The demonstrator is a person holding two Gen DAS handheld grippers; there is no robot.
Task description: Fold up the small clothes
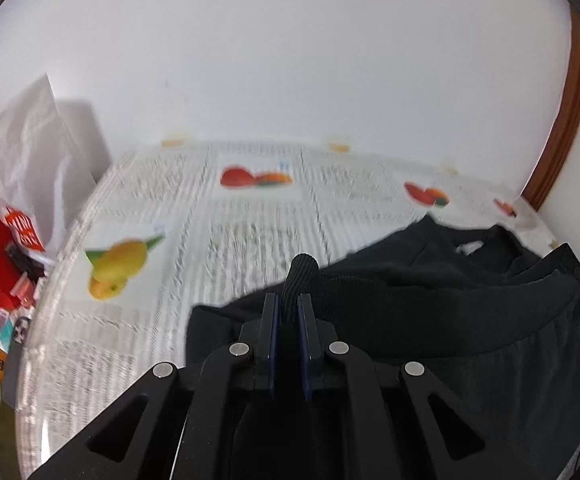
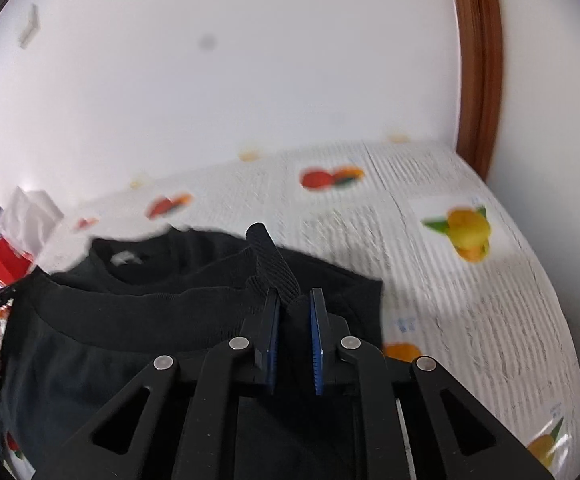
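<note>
Black top [image 1: 470, 320] low in both frames, its ribbed hem pinched in my left gripper [image 1: 288, 312], jaws squeezed tight on the cloth, my right gripper [image 2: 294, 310] nipping the same hem, fruit-print tablecloth [image 1: 249, 220] past it, white bag [image 1: 33, 152] far left, white wall [image 1: 290, 60] behind

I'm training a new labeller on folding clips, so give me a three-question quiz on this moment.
1. True or false: the left tool is shut on ribbed fabric of the black garment.
2. What is printed on the tablecloth? A) stars B) fruit C) stripes only
3. Fill in: the right tool grips the garment's ribbed ____.

Key: 1 true; 2 B; 3 hem.
</note>
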